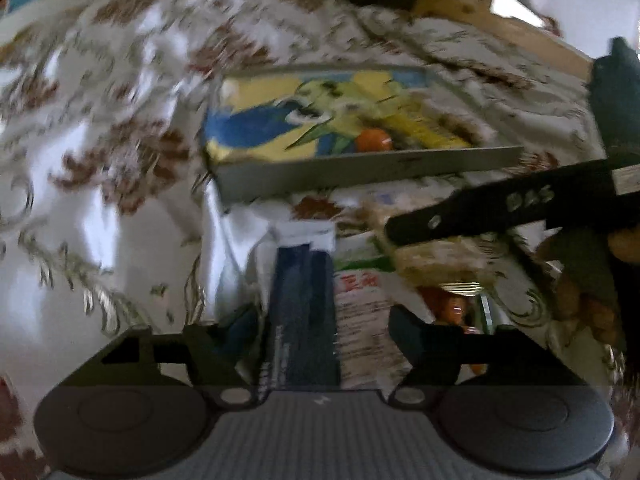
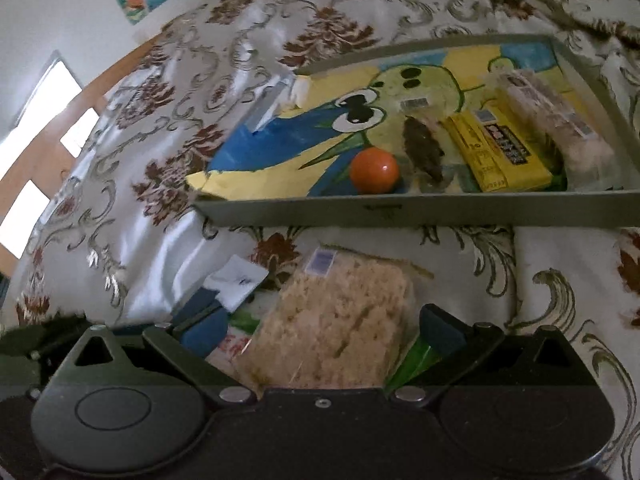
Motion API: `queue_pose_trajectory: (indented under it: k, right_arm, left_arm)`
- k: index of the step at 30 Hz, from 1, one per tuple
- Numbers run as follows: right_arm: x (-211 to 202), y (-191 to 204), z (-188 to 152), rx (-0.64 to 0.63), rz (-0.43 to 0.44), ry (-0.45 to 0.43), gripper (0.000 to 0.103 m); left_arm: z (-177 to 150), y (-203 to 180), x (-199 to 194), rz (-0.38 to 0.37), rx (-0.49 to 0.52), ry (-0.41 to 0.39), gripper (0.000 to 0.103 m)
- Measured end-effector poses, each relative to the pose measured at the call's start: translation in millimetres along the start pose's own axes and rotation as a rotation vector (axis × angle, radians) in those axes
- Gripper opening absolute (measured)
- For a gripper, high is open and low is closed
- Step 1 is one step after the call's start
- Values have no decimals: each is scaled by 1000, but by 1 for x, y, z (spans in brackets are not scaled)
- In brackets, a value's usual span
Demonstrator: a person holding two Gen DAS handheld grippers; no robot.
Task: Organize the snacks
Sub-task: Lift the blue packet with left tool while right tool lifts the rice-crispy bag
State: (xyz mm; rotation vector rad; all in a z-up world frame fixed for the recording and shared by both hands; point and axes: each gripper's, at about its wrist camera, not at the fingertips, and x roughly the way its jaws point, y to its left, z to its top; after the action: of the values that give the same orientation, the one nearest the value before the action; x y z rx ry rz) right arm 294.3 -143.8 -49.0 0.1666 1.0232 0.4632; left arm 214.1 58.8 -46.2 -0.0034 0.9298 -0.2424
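A shallow grey tray (image 2: pixel 416 210) with a cartoon lining lies on the patterned cloth; it also shows in the left wrist view (image 1: pixel 360 170). In it are an orange ball (image 2: pixel 374 171), a dark brown snack (image 2: pixel 422 148), a yellow packet (image 2: pixel 498 152) and a pale wrapped snack (image 2: pixel 556 120). My right gripper (image 2: pixel 320 328) is open around a beige crumbly snack pack (image 2: pixel 336 320) in front of the tray. My left gripper (image 1: pixel 320 328) is open over a dark blue packet (image 1: pixel 304 320) and a white printed packet (image 1: pixel 364 320). The right gripper's finger (image 1: pixel 480 216) crosses the left view.
The floral cloth (image 2: pixel 160 120) covers the surface, with folds at the left. A wooden edge (image 2: pixel 40 152) and white wall lie beyond it on the left. A green wrapper (image 2: pixel 412 360) lies under the beige pack. An orange item (image 1: pixel 452 308) lies near my left gripper.
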Motion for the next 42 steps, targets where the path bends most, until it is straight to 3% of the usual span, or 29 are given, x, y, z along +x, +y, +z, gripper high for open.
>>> queue_pose_trajectory:
  k: [5, 8, 11, 18, 27, 33, 37, 42]
  right_arm:
    - [11, 1, 10, 33, -38, 36, 97]
    - [19, 4, 8, 27, -39, 72, 94]
    - [16, 12, 0, -40, -66, 60, 89]
    - [-4, 15, -19, -90, 17, 57, 85]
    - [-10, 9, -28, -89, 69, 33, 89]
    - [-16, 7, -41, -152, 114, 3, 92]
    - [-21, 6, -58, -196, 133, -68, 94]
    - [-19, 17, -63, -275, 128, -56, 97]
  left_arm:
    - [2, 19, 1, 0, -154, 27, 53]
    - [3, 21, -1, 13, -172, 41, 46]
    - [0, 15, -5, 18, -164, 50, 44]
    - [-8, 12, -16, -4, -204, 58, 41]
    - [-9, 9, -13, 4, -183, 76, 46]
    - [-8, 8, -11, 12, -175, 89, 45]
    - [-6, 4, -11, 34, -181, 95, 42]
    - [-7, 5, -14, 48, -238, 86, 40]
